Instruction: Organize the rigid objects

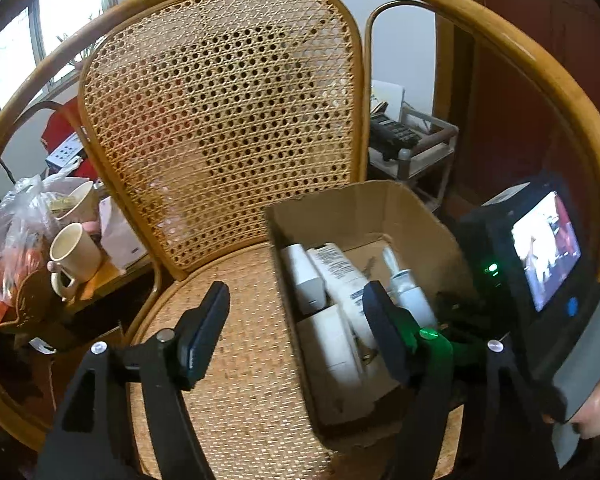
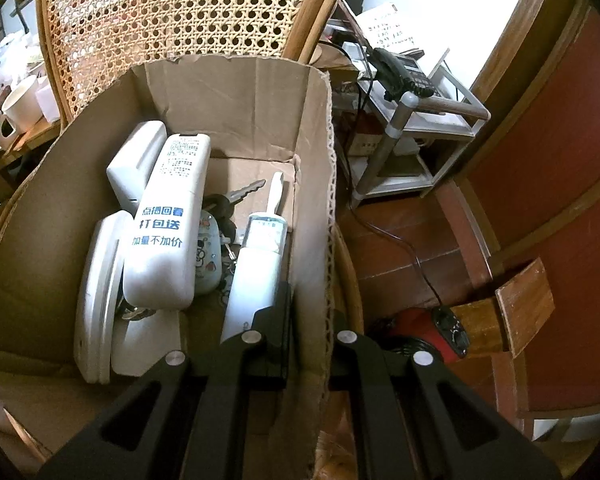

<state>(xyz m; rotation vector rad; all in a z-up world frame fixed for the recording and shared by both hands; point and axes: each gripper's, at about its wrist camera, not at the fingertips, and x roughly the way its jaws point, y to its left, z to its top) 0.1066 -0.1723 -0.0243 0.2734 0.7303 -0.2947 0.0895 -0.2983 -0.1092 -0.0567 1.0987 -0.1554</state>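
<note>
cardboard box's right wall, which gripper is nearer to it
Right. The right gripper is shut on the cardboard box, clamping its right wall. The left gripper stands open and empty over the chair seat, beside the box's left wall.

Left gripper gapes empty; right gripper clamped tight.

Right claw pinches cardboard box wall.

A cane chair with a bent wooden frame fills the room's middle. Daylight comes through a window at the left wall. A small white shelf stands by the white wall, on a red-brown tile floor.
</note>
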